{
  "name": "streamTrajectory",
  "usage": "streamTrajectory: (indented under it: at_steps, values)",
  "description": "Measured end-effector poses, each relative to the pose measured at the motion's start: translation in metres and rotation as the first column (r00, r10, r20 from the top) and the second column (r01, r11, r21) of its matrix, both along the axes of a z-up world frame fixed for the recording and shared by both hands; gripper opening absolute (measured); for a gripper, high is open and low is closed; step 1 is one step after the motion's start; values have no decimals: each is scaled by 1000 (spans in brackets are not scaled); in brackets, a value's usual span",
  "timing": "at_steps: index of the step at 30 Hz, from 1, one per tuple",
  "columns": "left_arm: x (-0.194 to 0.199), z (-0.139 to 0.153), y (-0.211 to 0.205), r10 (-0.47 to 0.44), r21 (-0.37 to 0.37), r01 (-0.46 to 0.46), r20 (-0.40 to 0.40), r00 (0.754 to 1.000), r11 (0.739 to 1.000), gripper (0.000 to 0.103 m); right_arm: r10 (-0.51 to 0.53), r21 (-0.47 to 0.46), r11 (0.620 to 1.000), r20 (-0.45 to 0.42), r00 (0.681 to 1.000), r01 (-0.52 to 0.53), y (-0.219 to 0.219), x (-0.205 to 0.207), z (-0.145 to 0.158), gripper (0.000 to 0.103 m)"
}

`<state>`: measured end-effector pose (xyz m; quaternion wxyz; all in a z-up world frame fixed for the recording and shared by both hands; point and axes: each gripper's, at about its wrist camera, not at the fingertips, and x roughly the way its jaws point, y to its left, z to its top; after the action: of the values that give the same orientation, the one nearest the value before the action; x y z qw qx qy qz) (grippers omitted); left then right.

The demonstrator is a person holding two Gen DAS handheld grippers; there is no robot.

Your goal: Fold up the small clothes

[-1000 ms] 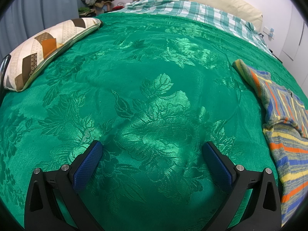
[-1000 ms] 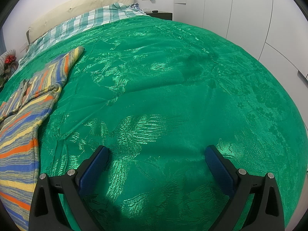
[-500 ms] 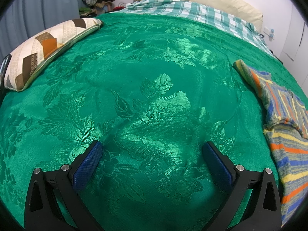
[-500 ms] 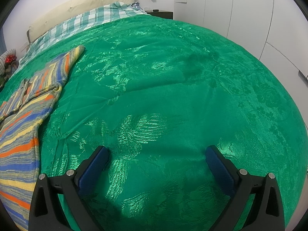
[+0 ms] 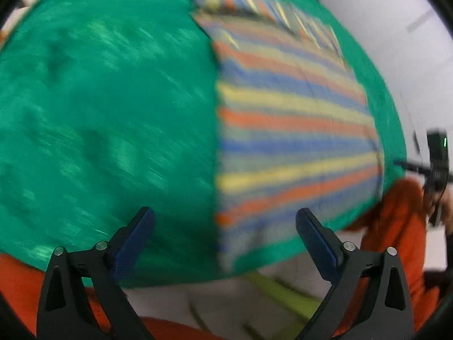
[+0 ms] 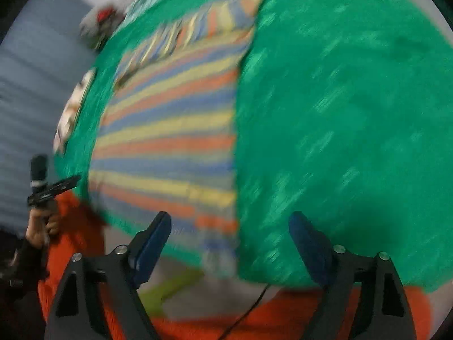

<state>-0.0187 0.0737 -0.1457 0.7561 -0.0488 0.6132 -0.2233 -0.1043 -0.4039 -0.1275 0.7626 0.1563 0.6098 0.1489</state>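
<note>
A striped garment in orange, yellow and blue (image 5: 288, 119) lies flat on the green bedspread (image 5: 107, 119), reaching the near bed edge. It also shows in the right wrist view (image 6: 170, 130). My left gripper (image 5: 225, 236) is open and empty, held above the garment's near left corner. My right gripper (image 6: 229, 240) is open and empty, above the garment's near right corner. Both views are motion-blurred.
The bedspread (image 6: 339, 113) ends at the near bed edge. Below it are the person's orange trousers (image 5: 396, 221) and pale floor. The other gripper (image 5: 437, 167) shows at the right. A patterned pillow (image 6: 73, 110) lies at the bed's left side.
Both grippers have swung back and inward toward the near bed edge. The striped garment has come from the side of each view to the middle. Both grippers stay open.
</note>
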Motion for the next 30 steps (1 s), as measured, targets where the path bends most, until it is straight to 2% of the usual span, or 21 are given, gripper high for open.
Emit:
streamTrajectory:
  at_steps: [1,2,5,6,8,9,10,11,14,16,17,18,19,21,23,26,28,30]
  values:
    - [-2,-9,-10,-21,11,21,-20,1000,1000,79,30,0,1000,-27,999,-30,9,0,-7,77]
    - [-1,-19,-18,-31,32,32,-43,999,999,73,50,-9,999,-41,998,-50,14,3,-13,75]
    - [-3,-26,-28,-34,95,35,-17,999,995,71,87,-43,995,-96,992,-92,24,11,-33,67]
    - [-4,-25,-30,-45,112,47,-15,999,993,70,90,-47,994,-125,988,-97,26,14,-41,60]
    - [-8,-24,-33,-69,150,69,-7,998,986,52,118,-47,991,-160,980,-127,31,15,-52,53]
    - [-8,-25,-31,-73,156,75,-14,997,985,26,144,-41,987,-167,975,-153,34,13,-52,37]
    - [-10,-26,-29,-71,137,74,-28,997,988,4,172,-17,984,-180,968,-178,36,12,-53,6]
    - [-10,-27,-25,-59,88,64,-56,997,994,4,187,14,982,-192,964,-188,38,9,-53,7]
    - [-11,-16,-6,-6,-9,5,-70,997,1000,3,178,40,984,-166,970,-174,31,5,-35,7]
    - [-8,-2,8,34,-149,-49,-98,995,988,3,124,130,986,-128,984,-107,16,4,-18,7]
    - [-2,12,16,56,-254,-82,-107,993,964,3,76,212,976,-91,993,-56,5,6,-4,7]
    - [4,22,21,70,-315,-101,-106,992,944,3,47,262,965,-65,997,-28,-3,9,4,7]
    - [18,38,26,93,-388,-123,-95,991,913,3,2,322,947,-29,1000,8,-12,17,16,7]
    - [50,62,32,131,-474,-151,-76,989,868,3,-70,397,916,11,997,60,-25,33,31,7]
    - [91,78,33,175,-523,-178,-55,983,833,3,-163,480,868,35,986,126,-41,67,41,7]
    - [167,93,28,244,-518,-210,-3,970,829,3,-271,530,822,44,962,208,-54,129,43,7]
    - [226,90,24,303,-518,-262,-6,953,814,3,-343,551,788,24,939,274,-67,183,36,7]
    - [289,78,12,340,-492,-298,-6,940,818,3,-423,540,764,6,906,353,-75,242,23,7]
